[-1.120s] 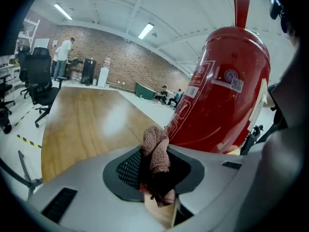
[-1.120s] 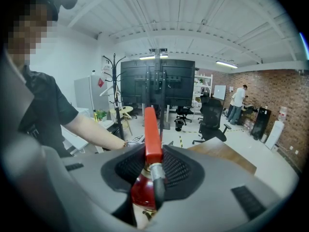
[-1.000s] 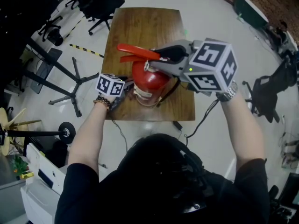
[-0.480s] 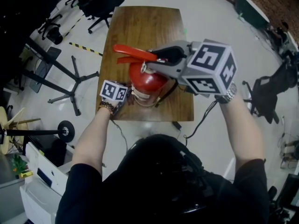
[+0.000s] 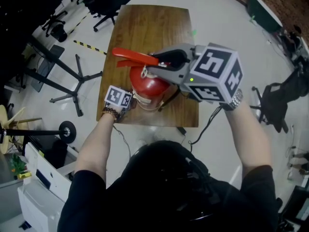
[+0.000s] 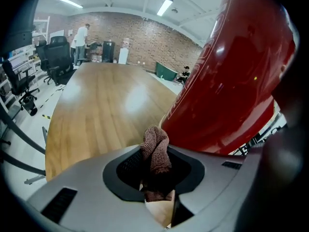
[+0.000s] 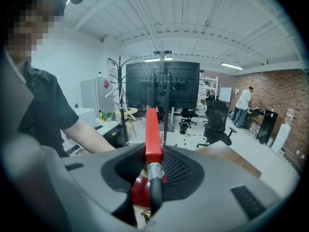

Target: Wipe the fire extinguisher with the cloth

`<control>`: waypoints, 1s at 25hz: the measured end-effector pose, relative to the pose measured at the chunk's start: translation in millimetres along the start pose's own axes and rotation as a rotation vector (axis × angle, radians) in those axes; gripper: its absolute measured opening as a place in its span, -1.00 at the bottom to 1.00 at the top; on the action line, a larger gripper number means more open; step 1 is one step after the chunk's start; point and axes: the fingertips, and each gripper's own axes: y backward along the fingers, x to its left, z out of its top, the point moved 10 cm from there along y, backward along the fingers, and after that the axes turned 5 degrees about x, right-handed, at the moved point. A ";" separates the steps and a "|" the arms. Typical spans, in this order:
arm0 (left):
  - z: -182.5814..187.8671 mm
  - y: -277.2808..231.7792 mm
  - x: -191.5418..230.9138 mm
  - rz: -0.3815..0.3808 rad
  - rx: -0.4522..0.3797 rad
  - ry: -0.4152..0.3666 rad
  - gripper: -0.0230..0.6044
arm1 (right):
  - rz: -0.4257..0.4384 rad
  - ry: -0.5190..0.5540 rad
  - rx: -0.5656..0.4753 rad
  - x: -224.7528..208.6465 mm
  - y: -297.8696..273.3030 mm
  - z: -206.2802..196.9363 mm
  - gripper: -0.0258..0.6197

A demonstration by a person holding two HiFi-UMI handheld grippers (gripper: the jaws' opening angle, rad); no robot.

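Note:
A red fire extinguisher [image 5: 147,83] stands upright near the front edge of the wooden table [image 5: 145,28]. My right gripper [image 5: 161,62] is shut on its handle at the top, and the red lever [image 7: 153,134] runs out between the jaws. My left gripper [image 5: 129,101] sits low at the extinguisher's left side, shut on a brown cloth [image 6: 155,153]. The cloth's bunched end sticks out of the jaws right beside the red body [image 6: 236,81]; I cannot tell if they touch. The extinguisher's base is hidden.
The extinguisher's black hose [image 5: 169,98] curves down its right side. Office chairs [image 5: 104,1] and a floor stand [image 5: 63,76] are left of the table, and a cable [image 5: 203,124] hangs off its front. A person [image 6: 79,37] stands far off by the brick wall.
My left gripper has slid down the extinguisher's left side with the cloth and tilted more steeply. The right gripper has stayed in place on the handle.

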 end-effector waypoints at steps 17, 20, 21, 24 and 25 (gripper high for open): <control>-12.8 91.2 -12.9 0.246 -0.208 0.187 -0.63 | 0.070 0.095 -0.129 -13.1 38.7 -15.7 -0.50; -15.1 117.5 -25.4 0.294 -0.245 0.197 -0.63 | 0.065 0.092 -0.141 -17.1 43.2 -22.3 -0.50; -15.5 125.7 -28.7 0.306 -0.256 0.198 -0.63 | 0.054 0.087 -0.146 -18.1 43.3 -23.7 -0.50; -18.4 144.6 -39.6 0.319 -0.282 0.193 -0.63 | 0.013 0.058 -0.156 -15.7 42.2 -29.4 -0.51; -18.5 150.9 -45.0 0.321 -0.290 0.186 -0.63 | -0.005 0.051 -0.158 -13.0 43.1 -32.1 -0.52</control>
